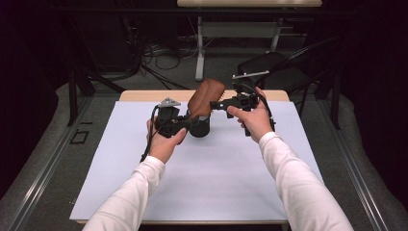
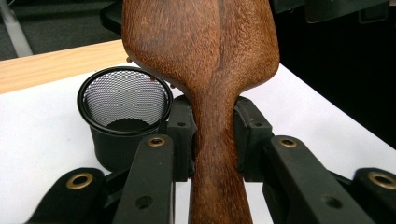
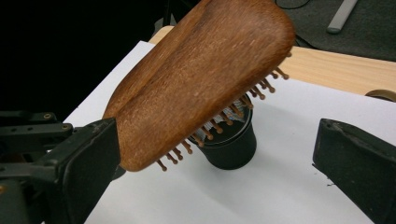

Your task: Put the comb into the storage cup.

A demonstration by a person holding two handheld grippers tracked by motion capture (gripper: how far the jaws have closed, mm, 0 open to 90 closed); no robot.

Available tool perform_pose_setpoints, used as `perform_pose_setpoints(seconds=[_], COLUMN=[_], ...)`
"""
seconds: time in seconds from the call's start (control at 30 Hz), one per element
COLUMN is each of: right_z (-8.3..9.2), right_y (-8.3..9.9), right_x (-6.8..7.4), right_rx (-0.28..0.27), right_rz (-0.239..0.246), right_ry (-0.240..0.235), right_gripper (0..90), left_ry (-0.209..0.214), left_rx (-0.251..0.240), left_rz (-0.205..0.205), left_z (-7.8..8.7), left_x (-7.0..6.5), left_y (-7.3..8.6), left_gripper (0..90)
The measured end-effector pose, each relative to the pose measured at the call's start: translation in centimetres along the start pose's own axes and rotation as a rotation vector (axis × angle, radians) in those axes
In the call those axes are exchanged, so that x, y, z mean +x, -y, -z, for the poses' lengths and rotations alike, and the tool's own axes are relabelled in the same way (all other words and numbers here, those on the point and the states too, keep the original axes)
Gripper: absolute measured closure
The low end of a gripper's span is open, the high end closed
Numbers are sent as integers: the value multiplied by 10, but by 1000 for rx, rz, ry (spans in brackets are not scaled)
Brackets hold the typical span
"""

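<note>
— Looking down from the high view, what have you got?

— My left tongs (image 1: 185, 124) are clenched on the handle of a wooden hairbrush (image 1: 206, 98), whose head rises tilted above the white sheet (image 1: 216, 173) on the worktop (image 1: 144, 95). Just below the head stands a black mesh cup (image 1: 201, 128). My right tongs (image 1: 219, 103) reach in from the right toward the brush head.

— And the left gripper view?

— My 2 jaws press the narrow brown handle (image 2: 215, 154) from either side, the broad back of the brush above them. The mesh cup (image 2: 122, 112) stands upright on the sheet just beside the left jaw.

— The right gripper view?

— My right tongs (image 3: 219, 158) are released, jaws wide apart. The brush head (image 3: 196, 79) slants across with its pins (image 3: 210, 126) facing down over the cup (image 3: 231, 144); its lower edge lies at my left jaw, though I cannot tell whether they touch.
</note>
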State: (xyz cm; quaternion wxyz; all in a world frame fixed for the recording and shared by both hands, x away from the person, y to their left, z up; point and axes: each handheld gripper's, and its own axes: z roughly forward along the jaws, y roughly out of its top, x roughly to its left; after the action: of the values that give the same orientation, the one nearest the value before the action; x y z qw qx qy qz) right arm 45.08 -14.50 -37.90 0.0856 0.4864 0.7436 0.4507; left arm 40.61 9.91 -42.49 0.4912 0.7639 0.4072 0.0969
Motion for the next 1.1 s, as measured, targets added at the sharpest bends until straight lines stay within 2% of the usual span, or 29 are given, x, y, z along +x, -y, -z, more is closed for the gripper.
perform_pose_setpoints(seconds=[0.5,1.1], right_z=[-9,-14], right_y=[-2,-2], right_x=[-1,-4], right_rx=[-8,-6], right_rz=[-84,-122], right_ry=[-60,-88], right_gripper=[17,25], left_ry=[20,41], left_rx=[-6,-17], left_rz=[-11,-25], left_z=[-2,-5], left_x=[-8,-16], left_y=[0,-2], left_gripper=[715,715])
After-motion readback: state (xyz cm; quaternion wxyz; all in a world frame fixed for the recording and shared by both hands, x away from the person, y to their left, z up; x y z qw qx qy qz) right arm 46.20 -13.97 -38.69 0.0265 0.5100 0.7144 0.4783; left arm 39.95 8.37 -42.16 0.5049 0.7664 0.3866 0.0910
